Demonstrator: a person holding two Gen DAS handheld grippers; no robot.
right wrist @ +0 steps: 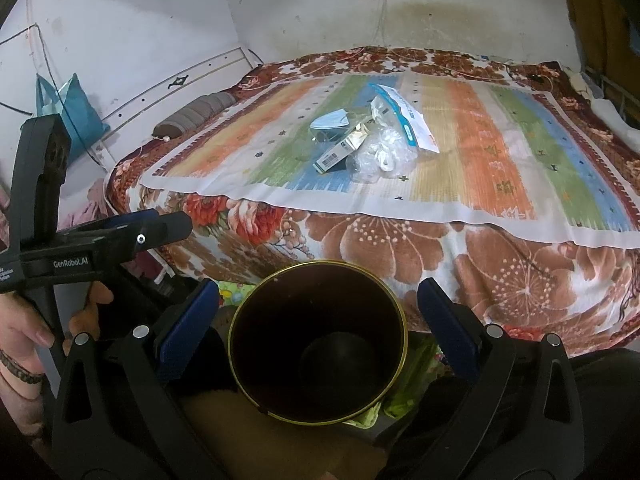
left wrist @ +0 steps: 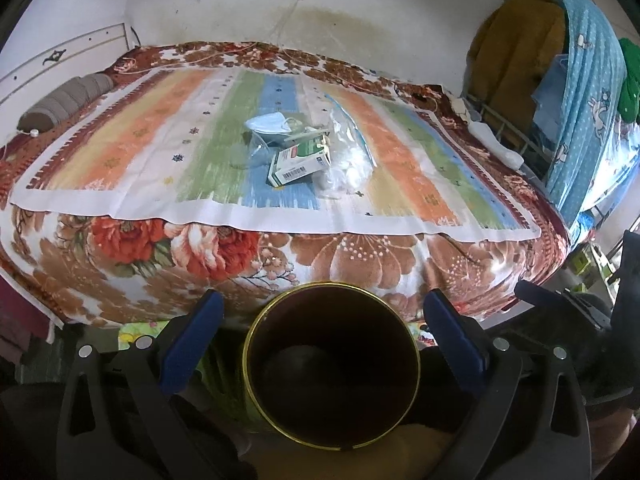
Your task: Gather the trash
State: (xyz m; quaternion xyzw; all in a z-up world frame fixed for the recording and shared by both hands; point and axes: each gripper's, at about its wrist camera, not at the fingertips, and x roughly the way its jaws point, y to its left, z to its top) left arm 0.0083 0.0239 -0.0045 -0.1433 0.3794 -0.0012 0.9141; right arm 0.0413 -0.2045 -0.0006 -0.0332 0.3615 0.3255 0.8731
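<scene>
On the striped cloth (left wrist: 168, 136) covering the middle of the bed (left wrist: 360, 264), the trash is lying in one small heap: a blue mask (left wrist: 269, 125) at the far side, a carton (left wrist: 299, 162) with a barcode at the near side, a crumpled clear bag (left wrist: 345, 172) touching the carton's right end, and a flat white-and-blue pouch (right wrist: 404, 114) lying behind the bag. Clear plastic film (left wrist: 250, 154) is spreading out to the left of the carton. All of it is sitting well back from the bed's near edge.

Below that near edge, a dark bin (left wrist: 332, 364) with a gold rim is standing upright, its mouth open and its inside too dark to make out.

Over the bin the left gripper (left wrist: 323, 310) is hovering with its blue fingers (left wrist: 191, 340) spread wide apart, one on each side of the rim, holding nothing. The right gripper (right wrist: 318, 298) is hanging likewise, blue fingers (right wrist: 188, 326) parted either side of the bin and gripping nothing. A hand (right wrist: 28, 340) is holding the left gripper's handle at the left edge of the right view.

A grey bolster (left wrist: 66, 102) is lying along the bed's far left corner.
</scene>
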